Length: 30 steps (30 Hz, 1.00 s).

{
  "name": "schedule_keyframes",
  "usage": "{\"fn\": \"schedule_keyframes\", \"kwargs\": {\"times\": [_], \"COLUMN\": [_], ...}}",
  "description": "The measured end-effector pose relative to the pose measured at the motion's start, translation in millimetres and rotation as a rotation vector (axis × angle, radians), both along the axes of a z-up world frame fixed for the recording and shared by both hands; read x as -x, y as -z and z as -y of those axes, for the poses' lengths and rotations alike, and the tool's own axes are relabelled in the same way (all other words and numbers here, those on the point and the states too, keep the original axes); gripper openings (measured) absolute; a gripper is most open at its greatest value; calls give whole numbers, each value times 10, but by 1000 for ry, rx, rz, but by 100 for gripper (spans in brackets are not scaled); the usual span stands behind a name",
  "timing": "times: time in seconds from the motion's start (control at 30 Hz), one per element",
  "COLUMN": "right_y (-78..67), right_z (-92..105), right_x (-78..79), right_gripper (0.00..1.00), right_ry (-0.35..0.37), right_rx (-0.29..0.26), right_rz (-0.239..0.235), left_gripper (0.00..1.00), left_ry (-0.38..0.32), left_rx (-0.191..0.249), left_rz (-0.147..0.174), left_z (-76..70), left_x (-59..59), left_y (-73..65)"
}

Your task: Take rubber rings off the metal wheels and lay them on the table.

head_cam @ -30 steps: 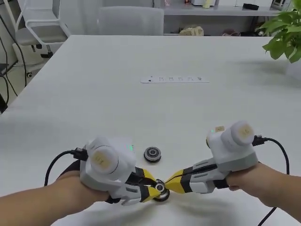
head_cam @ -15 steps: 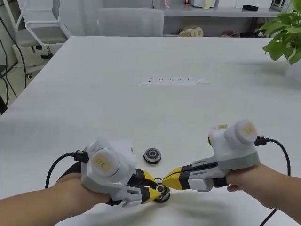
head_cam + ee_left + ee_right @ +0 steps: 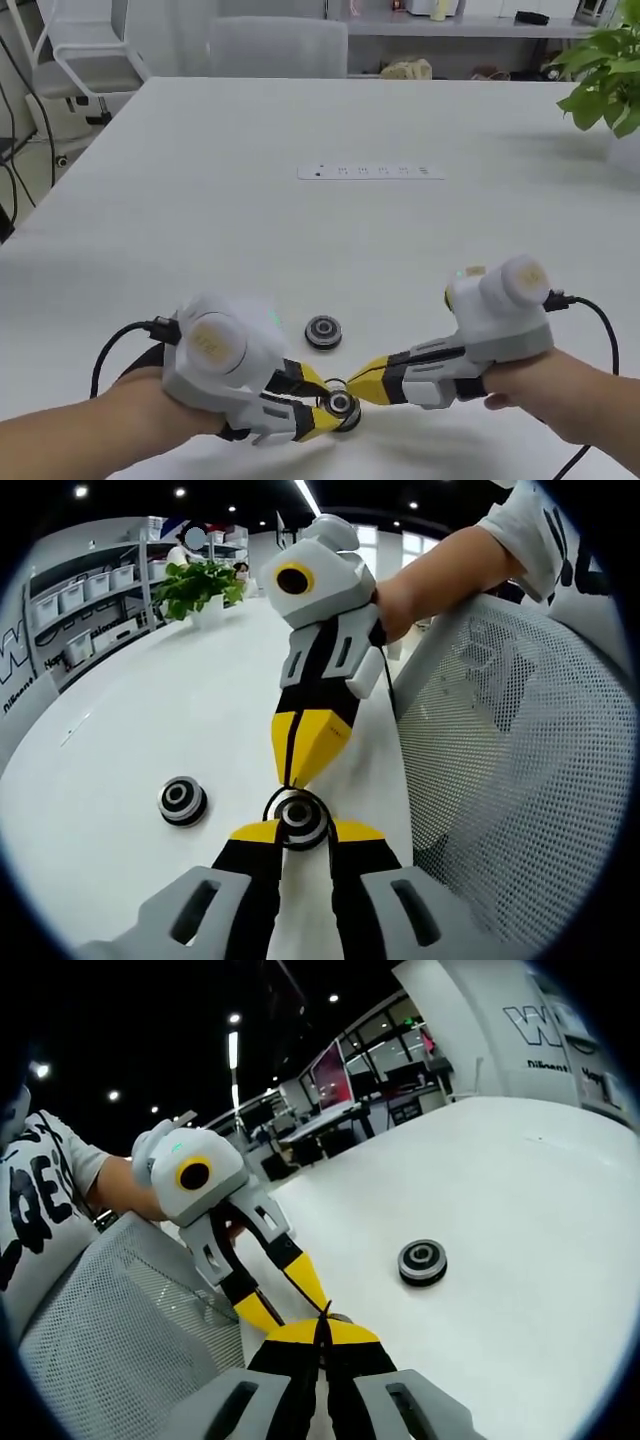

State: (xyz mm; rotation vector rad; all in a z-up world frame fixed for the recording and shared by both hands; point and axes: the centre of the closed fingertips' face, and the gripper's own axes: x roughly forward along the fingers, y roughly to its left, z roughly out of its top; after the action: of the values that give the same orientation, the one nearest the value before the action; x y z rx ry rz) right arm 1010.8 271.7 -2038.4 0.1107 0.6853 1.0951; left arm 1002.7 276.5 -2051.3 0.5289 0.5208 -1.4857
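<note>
Wheels of metal are two in the head view. The held wheel (image 3: 340,404) sits between the yellow jaws of the left gripper (image 3: 335,410), close to the near edge of the table (image 3: 200,200). The loose wheel (image 3: 323,331) lies flat just behind it, not touching. The right gripper (image 3: 352,386) comes from the right with its tips at the top of the held wheel. From here I cannot tell what the tips pinch. Farther back lie a power strip (image 3: 372,171), a plant (image 3: 605,75) at the right corner and a chair (image 3: 278,45) beyond the far edge. Between them and the wheels the tabletop is wide and bare.

The left gripper view makes the grip clear. The left gripper (image 3: 303,830) is clamped on both sides of the held wheel (image 3: 302,818). A thin black rubber ring (image 3: 268,802) stands out from the wheel as a loop, up to the pressed-together tips of the right gripper (image 3: 296,777). The loose wheel (image 3: 183,801) is at the left, and a mesh chair back (image 3: 520,780) rises just past the table edge.

In the right gripper view, the right gripper (image 3: 323,1332) has its jaws closed with no gap. The left gripper (image 3: 285,1300) is opposite, and the loose wheel (image 3: 423,1261) is apart on the open table.
</note>
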Motion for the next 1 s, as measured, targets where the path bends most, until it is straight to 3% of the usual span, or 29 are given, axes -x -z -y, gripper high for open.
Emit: {"fn": "schedule_keyframes", "kwargs": {"times": [0.13,0.3,0.43,0.87,1.0], "right_y": [-6,-32,-50,-84,-103], "right_z": [-1,5,15,18,18], "right_x": [1,-15,-25,-38,-46], "right_gripper": [0,0,0,0,0], "right_ry": [0,8,14,23,27], "right_rx": [-5,-14,-22,-37,-40], "right_rz": [-2,0,0,-2,-1], "left_gripper": [18,24,28,39,46], "left_ry": [-17,-42,-74,-158,-190], "left_rx": [27,55,84,152,167], "left_rz": [-20,-7,-24,-24,-37], "left_z": [-31,-97,-167,-373,-455], "left_x": [0,-27,-42,-90,-83], "left_y": [-77,-189,-274,-523,-592]}}
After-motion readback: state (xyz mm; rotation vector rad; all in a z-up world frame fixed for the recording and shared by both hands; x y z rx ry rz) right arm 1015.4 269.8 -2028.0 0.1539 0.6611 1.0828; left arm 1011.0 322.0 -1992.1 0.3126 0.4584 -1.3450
